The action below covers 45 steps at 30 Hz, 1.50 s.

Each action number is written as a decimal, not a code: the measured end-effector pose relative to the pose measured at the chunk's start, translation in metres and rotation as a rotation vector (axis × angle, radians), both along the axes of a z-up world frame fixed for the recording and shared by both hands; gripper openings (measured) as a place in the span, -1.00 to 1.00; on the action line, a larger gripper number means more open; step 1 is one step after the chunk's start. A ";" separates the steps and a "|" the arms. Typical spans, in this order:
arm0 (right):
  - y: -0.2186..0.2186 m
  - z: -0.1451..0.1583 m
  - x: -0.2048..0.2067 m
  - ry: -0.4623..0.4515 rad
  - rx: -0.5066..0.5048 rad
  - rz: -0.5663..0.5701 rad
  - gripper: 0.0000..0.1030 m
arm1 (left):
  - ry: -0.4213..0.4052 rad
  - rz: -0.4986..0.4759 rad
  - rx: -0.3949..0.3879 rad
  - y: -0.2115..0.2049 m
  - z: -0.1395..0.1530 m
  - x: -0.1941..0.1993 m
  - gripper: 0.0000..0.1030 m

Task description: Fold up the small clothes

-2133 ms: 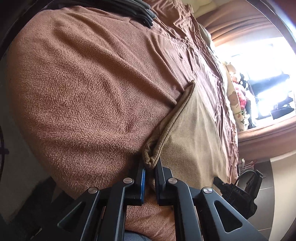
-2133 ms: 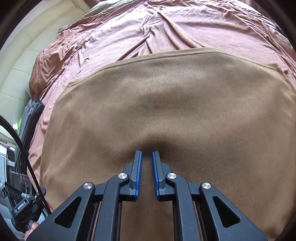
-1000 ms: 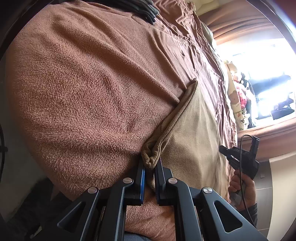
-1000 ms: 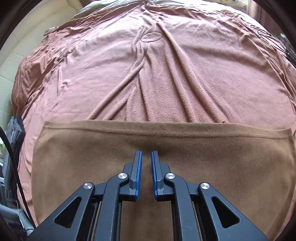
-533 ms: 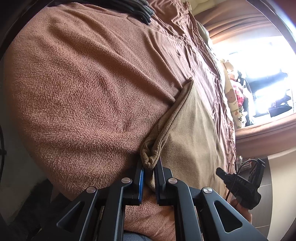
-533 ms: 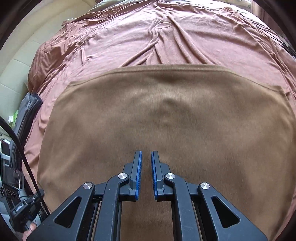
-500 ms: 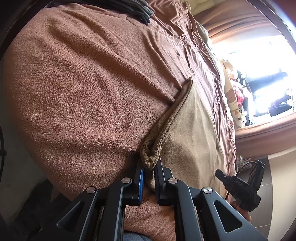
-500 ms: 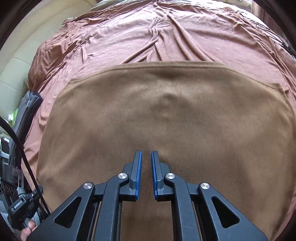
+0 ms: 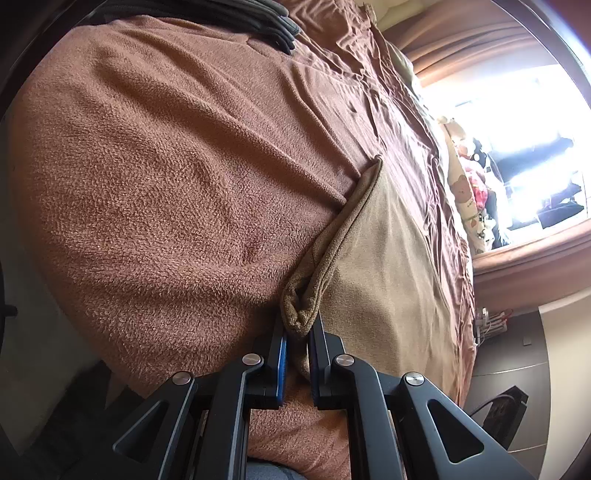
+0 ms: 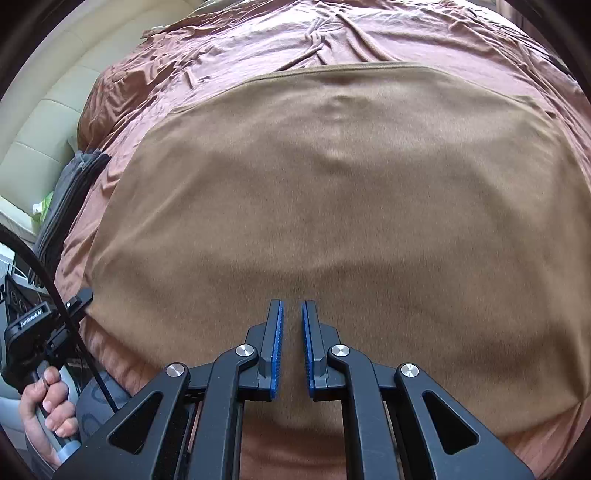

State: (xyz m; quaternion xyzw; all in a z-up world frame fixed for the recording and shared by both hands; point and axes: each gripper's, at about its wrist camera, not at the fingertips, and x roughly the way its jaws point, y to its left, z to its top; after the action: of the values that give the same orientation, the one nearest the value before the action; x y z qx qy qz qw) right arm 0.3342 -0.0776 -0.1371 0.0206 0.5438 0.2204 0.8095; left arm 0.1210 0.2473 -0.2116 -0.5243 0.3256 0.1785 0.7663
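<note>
A tan cloth [image 10: 332,206] lies folded flat on the brown fleece bed cover [image 9: 177,177]. In the left wrist view my left gripper [image 9: 296,332] is shut on the near corner of the tan cloth [image 9: 384,254], pinching its doubled edge at the bed's near side. In the right wrist view my right gripper [image 10: 292,314] hovers over the middle of the cloth, jaws almost together with a narrow gap and nothing between them. The left gripper body [image 10: 40,332] and the hand holding it show at the lower left.
A stack of dark grey folded clothes [image 9: 236,18] lies at the far end of the bed and also shows in the right wrist view [image 10: 70,188]. A cream padded headboard [image 10: 48,122] is at left. A bright window with soft toys [image 9: 469,192] is at right.
My right gripper swung back toward the far edge and then returned closer over the cloth, which now fills more of its view. My left gripper kept its hold on the corner.
</note>
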 end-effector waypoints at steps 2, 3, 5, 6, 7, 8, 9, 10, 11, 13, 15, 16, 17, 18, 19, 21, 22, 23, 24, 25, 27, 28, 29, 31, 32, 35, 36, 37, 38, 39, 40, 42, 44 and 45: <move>-0.005 -0.002 -0.009 0.008 0.012 0.002 -0.88 | 0.000 -0.002 -0.006 0.001 -0.001 0.000 -0.83; -0.007 -0.002 -0.014 0.008 0.017 0.002 -0.88 | -0.002 0.000 -0.013 0.001 -0.002 0.000 -0.84; -0.014 -0.003 -0.023 0.018 0.034 -0.004 -0.88 | -0.007 0.004 -0.028 0.002 -0.004 0.001 -0.82; -0.017 -0.004 -0.027 0.028 0.045 -0.009 -0.88 | -0.006 0.007 -0.040 0.003 -0.006 0.000 -0.82; -0.022 -0.004 -0.031 0.043 0.065 -0.016 -0.88 | -0.003 0.010 -0.053 0.004 -0.008 0.000 -0.76; -0.027 -0.005 -0.034 0.060 0.095 -0.025 -0.88 | -0.003 0.010 -0.066 0.005 -0.010 0.000 -0.76; -0.032 -0.005 -0.036 0.070 0.116 -0.033 -0.88 | -0.001 0.009 -0.073 0.005 -0.011 0.000 -0.76; -0.037 -0.006 -0.038 0.073 0.128 -0.040 -0.88 | 0.001 0.008 -0.073 0.005 -0.011 0.000 -0.76; -0.041 -0.006 -0.038 0.076 0.138 -0.046 -0.88 | 0.004 0.007 -0.070 0.005 -0.010 0.001 -0.75; -0.049 -0.006 -0.041 0.081 0.163 -0.058 -0.88 | 0.015 0.000 -0.061 0.004 -0.009 0.003 -0.74; -0.052 -0.001 -0.041 0.063 0.173 -0.056 -0.88 | 0.020 -0.001 -0.065 0.002 -0.008 0.003 -0.71; -0.053 0.001 -0.042 0.050 0.176 -0.058 -0.88 | 0.020 0.000 -0.068 0.002 -0.008 0.004 -0.70; -0.055 0.003 -0.041 0.041 0.181 -0.060 -0.88 | 0.020 0.002 -0.073 0.002 -0.008 0.004 -0.69; -0.057 0.004 -0.040 0.036 0.191 -0.061 -0.88 | 0.020 0.007 -0.081 0.002 -0.009 0.004 -0.69; -0.057 0.004 -0.039 0.031 0.200 -0.061 -0.88 | 0.017 0.013 -0.092 0.001 -0.010 0.003 -0.68; -0.059 0.003 -0.039 0.021 0.214 -0.059 -0.88 | 0.018 0.021 -0.103 0.001 -0.010 0.004 -0.64; -0.059 0.001 -0.041 0.017 0.216 -0.060 -0.88 | 0.020 0.020 -0.100 0.001 -0.009 0.006 -0.56; -0.060 -0.001 -0.040 0.018 0.218 -0.061 -0.88 | 0.024 0.018 -0.095 0.000 -0.008 0.008 -0.47; -0.060 -0.004 -0.041 0.021 0.221 -0.061 -0.88 | 0.024 0.019 -0.091 -0.001 -0.007 0.010 -0.42; -0.058 -0.006 -0.042 0.026 0.224 -0.060 -0.88 | 0.022 0.020 -0.085 -0.002 -0.005 0.011 -0.32; -0.060 -0.009 -0.043 0.034 0.239 -0.054 -0.88 | 0.037 0.022 -0.059 -0.004 -0.002 0.017 -0.28; -0.061 -0.010 -0.044 0.036 0.245 -0.052 -0.88 | 0.046 0.024 -0.047 -0.005 -0.001 0.019 -0.28; -0.063 -0.010 -0.044 0.036 0.255 -0.050 -0.88 | 0.050 0.029 -0.042 -0.005 -0.001 0.020 -0.28; -0.066 -0.009 -0.044 0.030 0.270 -0.056 -0.88 | 0.048 0.047 -0.048 -0.005 -0.002 0.019 -0.28; -0.067 -0.008 -0.044 0.024 0.272 -0.062 -0.88 | 0.046 0.055 -0.049 -0.004 -0.002 0.018 -0.29; -0.065 -0.005 -0.043 0.016 0.282 -0.065 -0.88 | 0.056 0.084 -0.039 -0.002 -0.003 0.014 -0.82; -0.064 -0.005 -0.043 0.013 0.282 -0.063 -0.88 | 0.047 0.088 -0.046 -0.001 -0.004 0.013 -0.87; -0.062 -0.004 -0.043 0.008 0.281 -0.062 -0.88 | 0.039 0.085 -0.047 -0.001 -0.003 0.012 -0.91; -0.060 -0.003 -0.043 0.006 0.279 -0.061 -0.88 | 0.027 0.082 -0.033 -0.001 0.000 0.012 -0.92; -0.058 -0.002 -0.043 0.003 0.280 -0.060 -0.88 | 0.010 0.079 -0.010 -0.001 0.006 0.010 -0.93; -0.055 -0.001 -0.041 0.000 0.282 -0.059 -0.88 | -0.008 0.071 0.008 -0.002 0.011 0.010 -0.93; -0.052 0.000 -0.040 -0.005 0.290 -0.062 -0.88 | -0.043 0.052 0.034 -0.004 0.024 0.011 -0.93; -0.050 0.000 -0.038 -0.011 0.294 -0.069 -0.88 | -0.072 0.033 0.041 -0.004 0.035 0.013 -0.93; -0.049 0.000 -0.037 -0.013 0.295 -0.075 -0.88 | -0.087 0.021 0.042 -0.005 0.040 0.015 -0.94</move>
State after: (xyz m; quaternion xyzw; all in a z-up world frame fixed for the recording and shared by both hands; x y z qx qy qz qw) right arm 0.2976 -0.1270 -0.1369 0.1579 0.4992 0.2677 0.8088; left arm 0.1363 0.2426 -0.1711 -0.5188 0.2826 0.1706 0.7886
